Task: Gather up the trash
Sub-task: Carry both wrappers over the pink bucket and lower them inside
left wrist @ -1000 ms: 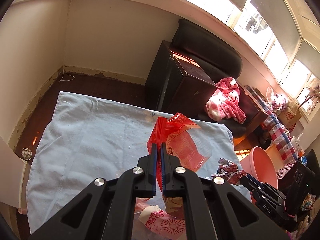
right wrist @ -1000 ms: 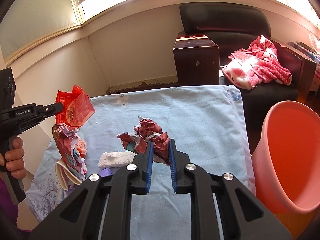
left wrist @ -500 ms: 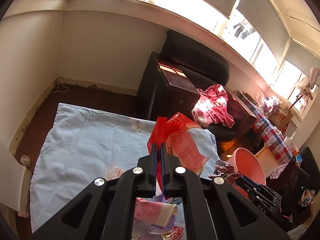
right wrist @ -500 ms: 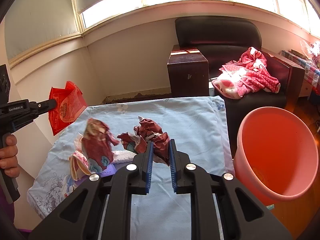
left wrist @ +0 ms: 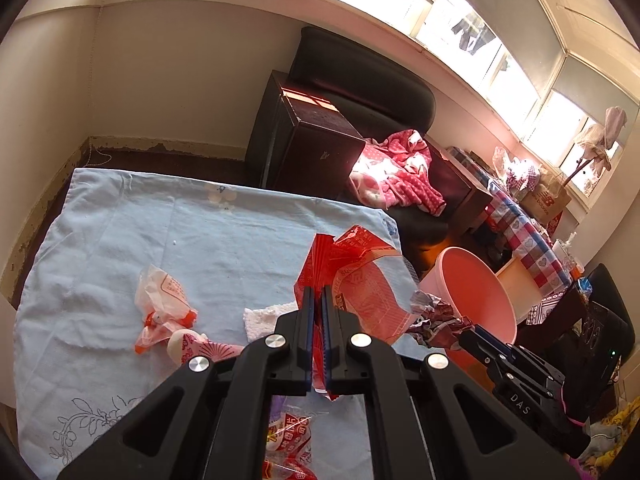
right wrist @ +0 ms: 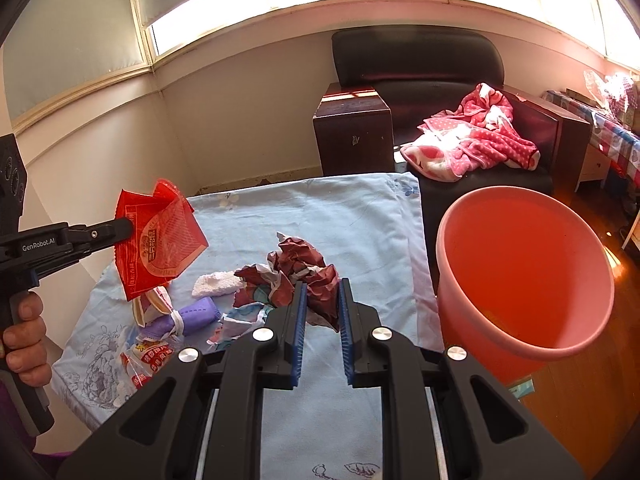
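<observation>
Left wrist view, nearest first: left gripper jaws pinched tight on a thin, glossy red wrapper, held clear above the blue cloth; right gripper clamps a crumpled maroon paper wad, stiff and creased. Loose on the cloth beyond: a white tissue scrap, a purple pack, a printed clear bag. Farther right, apart from the table edge, stands the smooth pink bucket; judged step is carry-to-bin, so next both loads need swinging over its rim before release.
</observation>
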Action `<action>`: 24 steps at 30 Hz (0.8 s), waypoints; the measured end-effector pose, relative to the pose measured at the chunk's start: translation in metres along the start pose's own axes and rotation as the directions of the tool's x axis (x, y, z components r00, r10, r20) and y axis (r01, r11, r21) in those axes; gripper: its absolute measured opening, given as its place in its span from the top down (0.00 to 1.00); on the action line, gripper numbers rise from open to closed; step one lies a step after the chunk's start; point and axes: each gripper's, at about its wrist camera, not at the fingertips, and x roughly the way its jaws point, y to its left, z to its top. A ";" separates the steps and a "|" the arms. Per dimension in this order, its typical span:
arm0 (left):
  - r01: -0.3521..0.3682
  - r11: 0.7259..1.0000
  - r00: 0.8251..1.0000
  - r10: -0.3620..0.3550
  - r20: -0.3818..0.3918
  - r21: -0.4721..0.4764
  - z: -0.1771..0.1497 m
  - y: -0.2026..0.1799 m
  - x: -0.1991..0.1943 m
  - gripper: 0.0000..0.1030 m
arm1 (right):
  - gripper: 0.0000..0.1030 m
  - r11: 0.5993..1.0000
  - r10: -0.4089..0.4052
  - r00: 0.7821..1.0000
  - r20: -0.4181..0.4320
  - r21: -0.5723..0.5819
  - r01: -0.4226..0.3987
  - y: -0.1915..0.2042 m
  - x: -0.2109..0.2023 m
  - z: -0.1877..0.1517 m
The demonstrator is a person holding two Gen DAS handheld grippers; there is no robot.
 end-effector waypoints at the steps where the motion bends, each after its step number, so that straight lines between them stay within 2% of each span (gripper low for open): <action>1: 0.007 1.000 1.000 -0.007 -0.006 0.005 -0.002 -0.004 0.004 0.97 | 0.84 1.000 -0.005 1.000 -0.001 0.005 0.005 -0.002 -0.001 -0.001; 9: 0.059 0.998 0.997 -0.057 -0.056 0.037 -0.011 -0.040 0.035 0.97 | 0.84 0.998 -0.045 0.999 0.011 0.052 0.045 -0.027 -0.008 -0.004; 14: 0.096 0.993 0.993 -0.091 -0.075 0.067 -0.011 -0.068 0.054 0.97 | 0.84 0.992 -0.102 0.994 0.031 0.082 0.099 -0.050 -0.016 -0.001; 24: 0.160 0.980 0.982 -0.146 -0.121 0.118 -0.010 -0.124 0.094 0.97 | 0.84 0.960 -0.242 0.969 0.050 0.158 0.232 -0.101 -0.026 0.003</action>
